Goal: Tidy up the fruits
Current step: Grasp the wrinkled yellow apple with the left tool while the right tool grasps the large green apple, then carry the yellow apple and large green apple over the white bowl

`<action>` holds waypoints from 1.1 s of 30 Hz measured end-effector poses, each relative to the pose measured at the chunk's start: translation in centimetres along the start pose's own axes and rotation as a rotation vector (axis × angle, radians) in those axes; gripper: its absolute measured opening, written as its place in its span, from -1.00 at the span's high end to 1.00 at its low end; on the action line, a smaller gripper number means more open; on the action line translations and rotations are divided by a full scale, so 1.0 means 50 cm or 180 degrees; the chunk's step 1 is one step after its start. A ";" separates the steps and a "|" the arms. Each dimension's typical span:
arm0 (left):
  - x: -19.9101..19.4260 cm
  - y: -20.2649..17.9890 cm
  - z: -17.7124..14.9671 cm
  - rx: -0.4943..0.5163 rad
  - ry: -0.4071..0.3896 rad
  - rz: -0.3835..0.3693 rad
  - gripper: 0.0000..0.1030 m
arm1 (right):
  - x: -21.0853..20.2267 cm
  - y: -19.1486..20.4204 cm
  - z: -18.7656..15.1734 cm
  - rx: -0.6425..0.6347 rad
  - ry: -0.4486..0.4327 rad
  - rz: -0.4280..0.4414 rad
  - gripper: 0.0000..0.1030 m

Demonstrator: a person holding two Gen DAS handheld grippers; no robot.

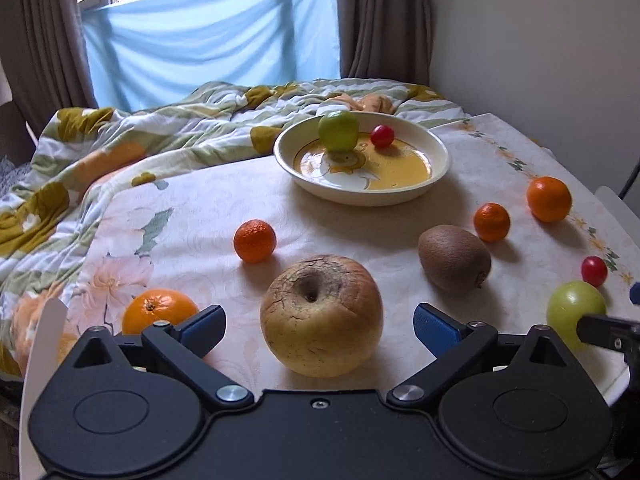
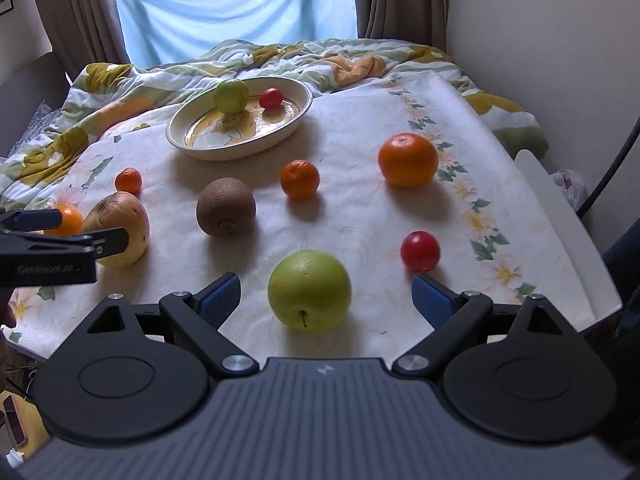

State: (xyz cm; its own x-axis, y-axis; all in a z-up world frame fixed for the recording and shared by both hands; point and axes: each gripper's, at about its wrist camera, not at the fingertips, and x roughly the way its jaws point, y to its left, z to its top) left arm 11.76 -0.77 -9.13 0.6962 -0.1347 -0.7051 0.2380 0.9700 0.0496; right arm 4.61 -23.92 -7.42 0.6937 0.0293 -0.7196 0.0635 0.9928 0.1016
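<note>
Fruit lies scattered over the floral surface, with only 2 pieces already in the dish far ahead of both claws: a small green fruit and a red cherry tomato.

Left claw is spread wide and holds nothing. An orange sits just outside its left finger, a wrinkled yellow apple sits between the 2 blue pads, not touched, and a kiwi lies ahead to its right.

Right claw is likewise spread and empty, with a green apple between its pads and a red tomato just ahead of its right finger.

Risk, as I judge it: round fruit may roll if a pad nudges it off-centre, and the tomato sits close enough to be knocked. Squeezing hard could split the apple's cracked skin.
</note>
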 end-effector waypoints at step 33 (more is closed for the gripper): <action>0.021 0.019 -0.018 -0.0204 0.0254 -0.0167 -0.50 | 0.086 0.016 -0.012 0.0120 0.0173 -0.0032 -0.37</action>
State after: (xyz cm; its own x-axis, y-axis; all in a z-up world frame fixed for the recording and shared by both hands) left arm 12.13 0.18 -10.46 0.6272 -0.1716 -0.7598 0.2272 0.9733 -0.0323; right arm 7.21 -22.95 -10.84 0.6530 0.0267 -0.7569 0.0978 0.9880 0.1193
